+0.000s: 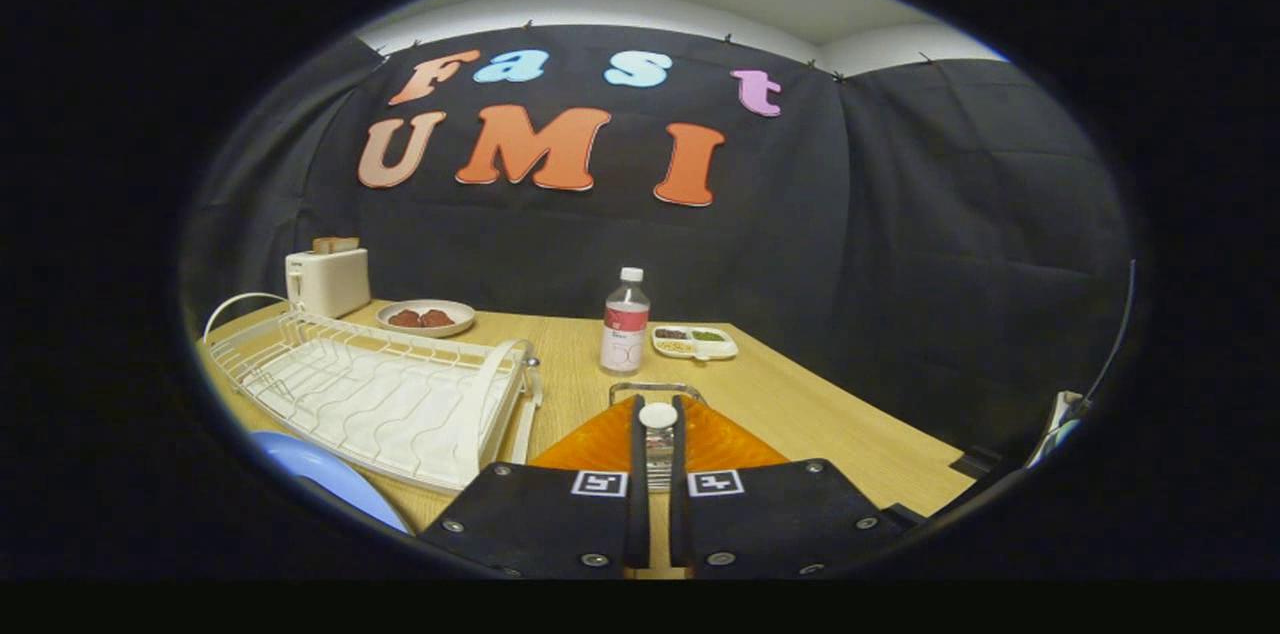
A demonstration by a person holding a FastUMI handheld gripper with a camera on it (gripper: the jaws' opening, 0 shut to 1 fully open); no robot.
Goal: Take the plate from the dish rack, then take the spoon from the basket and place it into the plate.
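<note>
My gripper [658, 404] is shut on the spoon [658, 417], whose round white end stands up between the fingertips while its shiny stem runs down between the fingers [637, 474]. Right behind and under the fingers sits the orange basket [600, 442] with a thin metal handle [655, 386]. Left of the fingers, an edge of the blue plate [325, 476] lies on the wooden table in front of the white wire dish rack [380, 394], which has nothing in its slots.
Beyond the basket stand a clear bottle [625, 324] with a red label and a small white divided tray [695, 342] of food. A white toaster [327, 279] and a plate of brown food [426, 317] are behind the rack. The table's right edge [860, 414] runs diagonally.
</note>
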